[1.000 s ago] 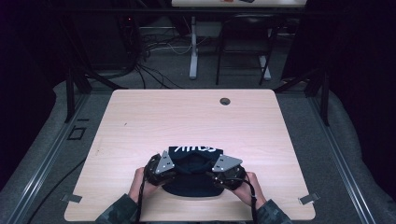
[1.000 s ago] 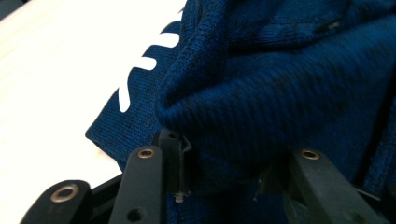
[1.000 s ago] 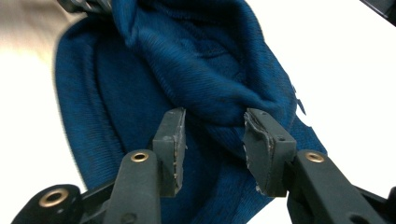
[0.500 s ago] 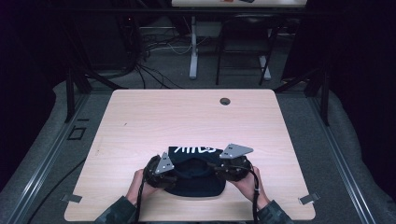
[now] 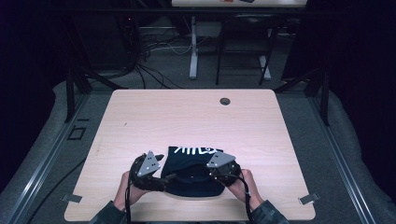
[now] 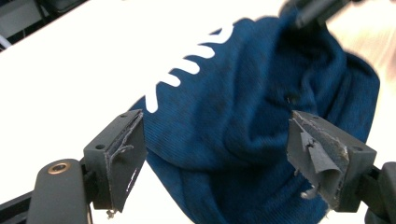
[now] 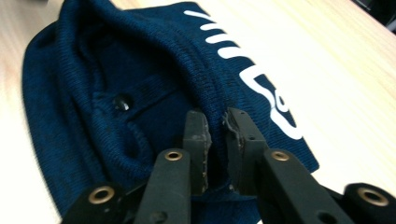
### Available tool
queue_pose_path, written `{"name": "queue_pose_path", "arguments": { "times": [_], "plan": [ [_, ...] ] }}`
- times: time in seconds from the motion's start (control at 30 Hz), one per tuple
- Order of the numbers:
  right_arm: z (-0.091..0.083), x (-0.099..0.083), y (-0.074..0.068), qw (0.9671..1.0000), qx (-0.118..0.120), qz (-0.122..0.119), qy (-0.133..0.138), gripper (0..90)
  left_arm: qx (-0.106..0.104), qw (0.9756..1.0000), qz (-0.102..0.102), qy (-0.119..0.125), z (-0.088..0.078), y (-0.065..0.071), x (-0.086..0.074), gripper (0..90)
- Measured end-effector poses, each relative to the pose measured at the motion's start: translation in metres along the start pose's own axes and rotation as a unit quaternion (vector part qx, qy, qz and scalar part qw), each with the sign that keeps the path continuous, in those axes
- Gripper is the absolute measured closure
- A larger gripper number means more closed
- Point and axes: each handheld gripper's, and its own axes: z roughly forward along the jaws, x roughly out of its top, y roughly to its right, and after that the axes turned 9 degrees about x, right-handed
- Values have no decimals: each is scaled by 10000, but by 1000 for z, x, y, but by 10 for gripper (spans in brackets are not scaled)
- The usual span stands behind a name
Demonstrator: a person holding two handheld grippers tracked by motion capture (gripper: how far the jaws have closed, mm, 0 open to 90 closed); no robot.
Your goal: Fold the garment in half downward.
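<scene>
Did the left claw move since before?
Yes. The left claw slid left, off the blue hat, toward the table's left edge. Its jaws now stand open beside the hat.

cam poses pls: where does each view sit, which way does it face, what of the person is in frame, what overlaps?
High view: above the person's side, facing forward-down on the table; forearms, both hands.
Left gripper view: on the left hand-held gripper, jaws apart, facing the navy knit hat.
Right gripper view: on the right hand-held gripper, jaws near-closed on a hat fold.
Shared: the hat's white lettering.
</scene>
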Motion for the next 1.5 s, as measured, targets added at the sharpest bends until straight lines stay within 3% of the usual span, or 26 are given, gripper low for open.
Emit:
{"name": "queue_pose_path", "arguments": {
  "times": [0.1, 0.13, 0.3, 0.33, 0.37, 0.5, 0.57, 0.63, 0.77, 0.8, 0.87, 0.9, 1.07, 1.1, 1.13, 1.17, 1.2, 1.27, 1.3, 1.33, 1.4, 1.5],
  "plan": [
    [1, -2, -4, 9999, 15, -87, -68, 797, 33, 9998, -205, -60, 2, -10, 4, 189],
    [1, -2, -5, 9999, 15, -122, -92, 797, 41, 9992, -373, -101, 9, -16, 4, 190],
    [-1, -3, -10, 9996, -65, -210, -155, 798, -63, 9976, -673, -166, 31, -25, 10, 194],
    [-2, -4, -11, 9996, -92, -221, -155, 799, -27, 9960, -788, -424, 45, -26, 12, 186],
    [-2, -4, -11, 9996, -92, -221, -155, 799, -27, 9960, -788, -424, 45, -26, 12, 188],
    [-3, -6, -13, 9995, -84, -250, -185, 805, 63, 9930, -809, -854, 68, -22, 9, 188],
    [-3, -8, -18, 9991, -10, -299, -287, 814, 227, 9909, -771, -1075, 76, -20, 4, 194],
    [-3, -9, -23, 9986, -29, -388, -354, 815, 371, 9898, -759, -1143, 78, -20, 1, 200],
    [-4, -11, -29, 9985, 57, -372, -391, 817, 389, 9879, -834, -1246, 81, -21, -3, 205],
    [-2, -14, -33, 9985, 107, -349, -414, 817, 443, 9877, -735, -1304, 83, -19, -4, 204],
    [-1, -15, -34, 9979, 114, -375, -513, 814, 450, 9875, -726, -1327, 84, -18, -5, 204],
    [3, -20, -34, 9976, 234, -293, -580, 770, 473, 9873, -724, -1330, 85, -17, -5, 204],
    [4, -27, -22, 9955, 803, 108, -487, 691, 533, 9883, -696, -1249, 83, -15, -6, 204],
    [0, -27, -19, 9953, 866, 173, -403, 691, 479, 9898, -703, -1145, 81, -16, -6, 202],
    [0, -27, -19, 9953, 866, 173, -403, 691, 479, 9898, -703, -1145, 81, -16, -6, 192],
    [-9, -26, -14, 9957, 867, 286, -147, 650, 396, 9908, -796, -1024, 79, -18, -6, 183],
    [-14, -25, -11, 9956, 872, 333, -35, 638, 402, 9919, -864, -842, 72, -21, -2, 165],
    [-19, -25, -8, 9948, 933, 401, 72, 617, 354, 9928, -882, -734, 68, -22, 1, 158],
    [-26, -25, -2, 9941, 846, 589, 325, 569, 340, 9933, -896, -639, 64, -22, 3, 157],
    [-27, -25, 1, 9935, 800, 699, 415, 537, 275, 9946, -837, -556, 59, -19, 7, 155],
    [-26, -23, 7, 9937, 556, 859, 467, 493, 232, 9950, -821, -525, 57, -16, 7, 153],
    [-12, -22, 12, 9930, 487, 1040, 278, 425, 11, 9956, -621, -698, 57, -3, 3, 151]
  ]
}}
